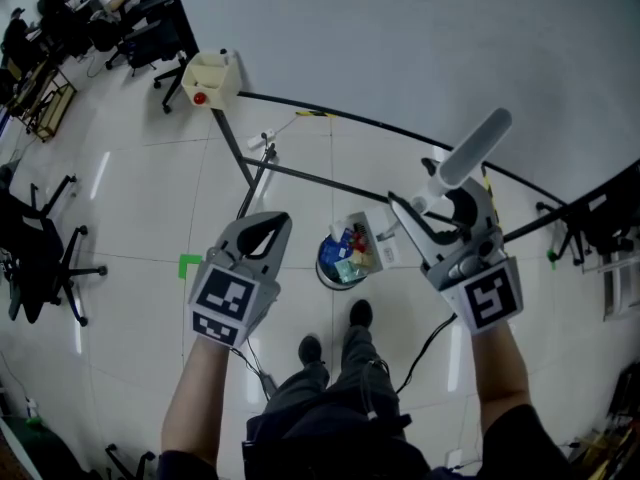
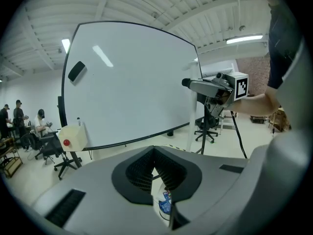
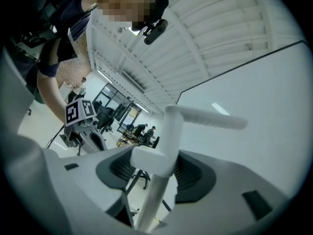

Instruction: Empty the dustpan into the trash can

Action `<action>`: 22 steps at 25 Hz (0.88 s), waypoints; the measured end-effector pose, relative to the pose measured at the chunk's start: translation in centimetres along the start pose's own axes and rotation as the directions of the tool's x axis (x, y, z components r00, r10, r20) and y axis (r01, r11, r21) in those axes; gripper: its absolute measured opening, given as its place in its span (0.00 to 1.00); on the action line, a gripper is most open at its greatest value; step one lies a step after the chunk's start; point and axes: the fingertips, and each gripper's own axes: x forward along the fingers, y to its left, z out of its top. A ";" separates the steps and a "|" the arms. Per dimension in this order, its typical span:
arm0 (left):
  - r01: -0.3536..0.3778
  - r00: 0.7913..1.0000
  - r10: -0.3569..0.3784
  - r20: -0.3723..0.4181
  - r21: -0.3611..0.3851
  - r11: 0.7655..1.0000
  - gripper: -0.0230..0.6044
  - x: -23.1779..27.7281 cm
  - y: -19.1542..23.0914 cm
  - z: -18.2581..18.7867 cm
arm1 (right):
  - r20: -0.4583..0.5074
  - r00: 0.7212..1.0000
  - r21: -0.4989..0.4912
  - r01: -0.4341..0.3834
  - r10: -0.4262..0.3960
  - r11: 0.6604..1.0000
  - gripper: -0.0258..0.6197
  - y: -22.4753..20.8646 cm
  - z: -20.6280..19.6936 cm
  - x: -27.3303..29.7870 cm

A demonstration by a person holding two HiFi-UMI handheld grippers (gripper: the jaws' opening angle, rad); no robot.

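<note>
Noted: dustpan handle (image 3: 205,117) pinched in right gripper (image 3: 159,165) fingers; left gripper (image 1: 268,226) fingers pressed together, empty. Risk of spillage beside trash can (image 1: 321,268) should handle twist in the one-sided grip.

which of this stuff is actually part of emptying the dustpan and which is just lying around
For the job:
dustpan handle, clamped in the right gripper
trash can, already holding rubbish

Just lying about:
whiteboard
cream box with a red button
office chair
green tape mark
</note>
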 end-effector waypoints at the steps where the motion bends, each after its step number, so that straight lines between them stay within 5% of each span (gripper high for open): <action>1: -0.006 1.000 0.006 -0.001 -0.002 1.000 0.02 0.0 0.1 0.0 | 0.017 1.000 0.000 -0.003 0.003 1.000 0.41 -0.4 0.6 0.1; 7: -0.037 0.999 0.037 -0.002 -0.033 0.999 0.02 0.0 0.8 -0.4 | 0.074 0.995 -0.057 -0.066 0.070 0.996 0.41 0.6 2.7 0.1; 14: -0.032 0.999 0.030 -0.035 -0.050 0.998 0.02 0.5 0.2 -2.3 | 0.065 0.974 -0.141 -0.206 0.216 0.968 0.41 7.0 1.0 -1.3; 22: 0.015 1.000 -0.015 -0.004 -0.039 0.999 0.02 0.6 -2.0 -2.4 | 0.007 0.982 -0.136 -0.184 0.186 0.974 0.41 7.2 -0.9 -1.9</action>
